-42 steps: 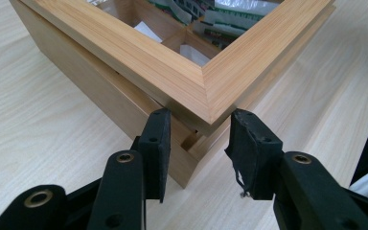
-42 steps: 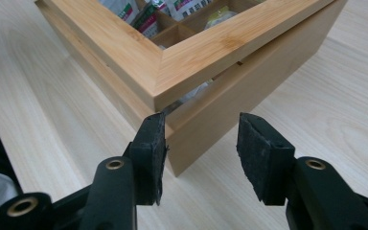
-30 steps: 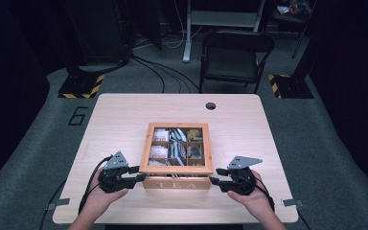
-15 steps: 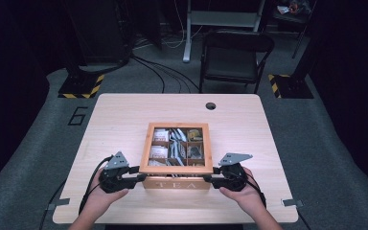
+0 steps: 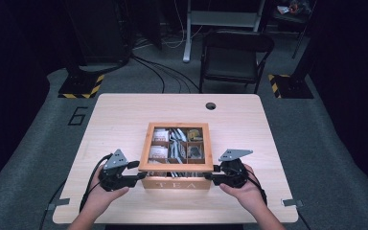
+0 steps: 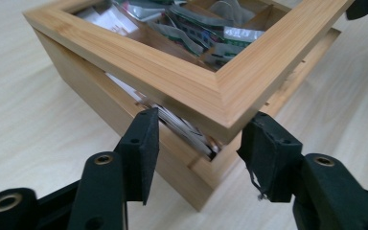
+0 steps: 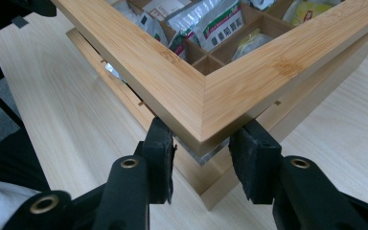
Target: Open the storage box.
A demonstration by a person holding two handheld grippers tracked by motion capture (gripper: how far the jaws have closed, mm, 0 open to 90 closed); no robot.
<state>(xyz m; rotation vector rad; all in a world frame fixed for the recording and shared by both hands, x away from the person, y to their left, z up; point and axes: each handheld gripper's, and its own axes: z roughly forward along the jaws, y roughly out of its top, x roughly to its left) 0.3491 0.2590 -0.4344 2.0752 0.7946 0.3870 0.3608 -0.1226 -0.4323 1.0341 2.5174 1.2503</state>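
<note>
Desk (image 5: 124,120) of pale wood carries everything here, with a round hole near its far edge. Near the middle of its near edge stands a wooden tea box (image 5: 176,167), the word TEA on its front wall, its compartments stuffed with tea packets (image 5: 175,147). The box's framed lid (image 5: 176,166) sits lifted a little off the body, so a gap shows under its near corners.

The left gripper (image 5: 136,176) sits at the box's near left corner. Its fingers (image 6: 143,143) have just been opening and now stand half apart, one on each side of the lid's corner without pressing on it. The right gripper (image 5: 211,178) sits at the near right corner; its fingers (image 7: 159,148) have just been closing and stand close against both sides of the lid's corner, though whether they press on it I cannot tell.
</note>
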